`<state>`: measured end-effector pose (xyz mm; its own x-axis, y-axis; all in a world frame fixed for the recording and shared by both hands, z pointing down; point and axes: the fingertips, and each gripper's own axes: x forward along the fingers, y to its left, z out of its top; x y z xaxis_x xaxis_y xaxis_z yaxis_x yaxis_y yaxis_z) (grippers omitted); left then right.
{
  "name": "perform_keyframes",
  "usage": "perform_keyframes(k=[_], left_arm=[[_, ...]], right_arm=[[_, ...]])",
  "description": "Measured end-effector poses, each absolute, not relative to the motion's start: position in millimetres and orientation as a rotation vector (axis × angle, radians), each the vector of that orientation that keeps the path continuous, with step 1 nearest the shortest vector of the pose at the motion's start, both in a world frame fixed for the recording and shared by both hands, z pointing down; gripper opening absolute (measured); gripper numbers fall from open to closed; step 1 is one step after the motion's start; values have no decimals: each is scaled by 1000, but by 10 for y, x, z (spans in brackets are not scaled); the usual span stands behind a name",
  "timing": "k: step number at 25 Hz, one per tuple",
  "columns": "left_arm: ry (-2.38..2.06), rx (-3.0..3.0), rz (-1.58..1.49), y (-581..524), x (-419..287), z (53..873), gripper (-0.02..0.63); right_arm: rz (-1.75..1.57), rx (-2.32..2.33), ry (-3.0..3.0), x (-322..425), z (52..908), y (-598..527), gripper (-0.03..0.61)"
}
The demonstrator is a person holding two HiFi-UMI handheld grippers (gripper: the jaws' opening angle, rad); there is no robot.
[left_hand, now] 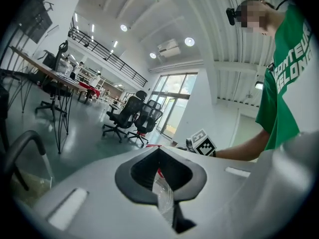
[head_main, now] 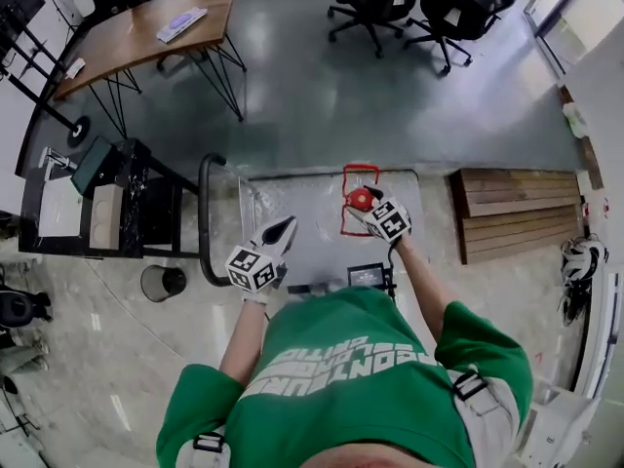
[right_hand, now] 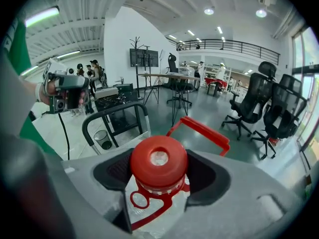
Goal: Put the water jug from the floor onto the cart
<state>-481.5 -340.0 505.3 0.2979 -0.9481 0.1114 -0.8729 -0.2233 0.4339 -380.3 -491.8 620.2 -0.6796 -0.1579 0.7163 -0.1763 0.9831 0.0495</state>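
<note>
The water jug (head_main: 359, 199) is clear plastic with a red cap and a red carrying handle. It is over the grey deck of the cart (head_main: 283, 198). I cannot tell whether it rests on the deck. My right gripper (head_main: 370, 204) is shut on the jug's neck, and the red cap (right_hand: 158, 162) sits between its jaws in the right gripper view. My left gripper (head_main: 284, 228) hovers over the deck to the jug's left. Its jaws are shut, and a sliver of the clear jug (left_hand: 162, 192) shows through the slit between them.
The cart's black push handle (head_main: 204, 217) curves up at the deck's left end. A black rack (head_main: 122, 203) and a round bin (head_main: 161, 283) stand left of it. Wooden slats (head_main: 517, 213) lie to the right. A desk (head_main: 146, 29) and office chairs (head_main: 409, 3) stand farther off.
</note>
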Motion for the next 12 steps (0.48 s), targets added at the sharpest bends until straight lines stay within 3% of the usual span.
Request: perform_keyframes(k=[12], left_arm=[[-1783,1907,-176,-3607,-4869,5208,9]], right_arm=[[3,-117,-2178,-4241,7199,-5158,299]])
